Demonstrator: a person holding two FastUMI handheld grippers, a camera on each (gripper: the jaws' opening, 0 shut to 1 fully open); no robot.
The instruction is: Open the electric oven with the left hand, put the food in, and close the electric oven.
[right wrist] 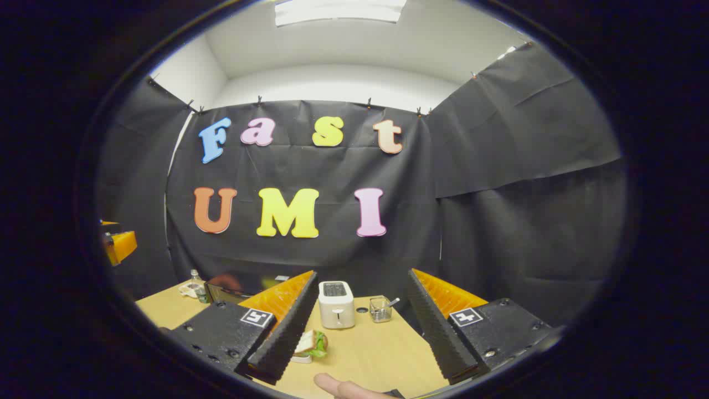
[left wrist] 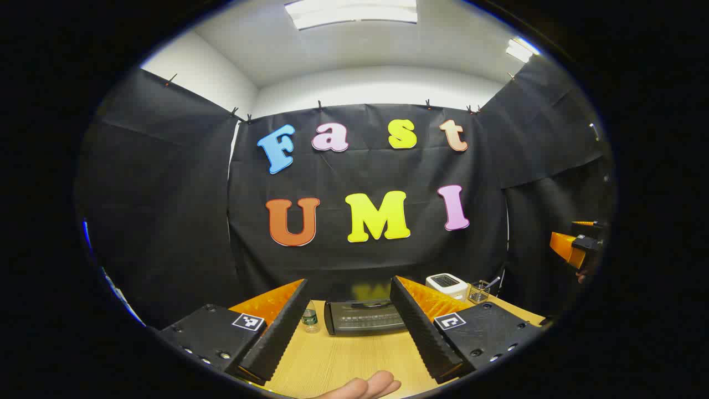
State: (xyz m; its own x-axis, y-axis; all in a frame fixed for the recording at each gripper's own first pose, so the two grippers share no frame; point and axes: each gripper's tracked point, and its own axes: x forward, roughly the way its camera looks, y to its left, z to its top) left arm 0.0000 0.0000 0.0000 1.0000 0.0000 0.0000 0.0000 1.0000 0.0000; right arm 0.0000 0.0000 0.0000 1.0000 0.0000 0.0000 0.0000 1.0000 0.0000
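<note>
So we're holding both grippers up over the wooden counter (left wrist: 343, 360) and nothing's being grabbed. In the left gripper view, the left gripper (left wrist: 354, 346) is hanging with its fingers spread wide apart, and the electric oven (left wrist: 364, 317) is sitting framed right between them, door shut, back near the booth wall. A little water bottle (left wrist: 310, 320) is standing just left of the oven, and a white toaster (left wrist: 446, 285) plus a wire cup (left wrist: 478, 292) are off to the oven's right. In the right gripper view, the right gripper (right wrist: 360, 354) is also gaping open with nothing between the fingers. The food, a sandwich (right wrist: 311, 344) on a small plate, is lying on the counter in front of the toaster (right wrist: 336, 304), right of the oven (right wrist: 235, 288), partly tucked behind one finger.
</note>
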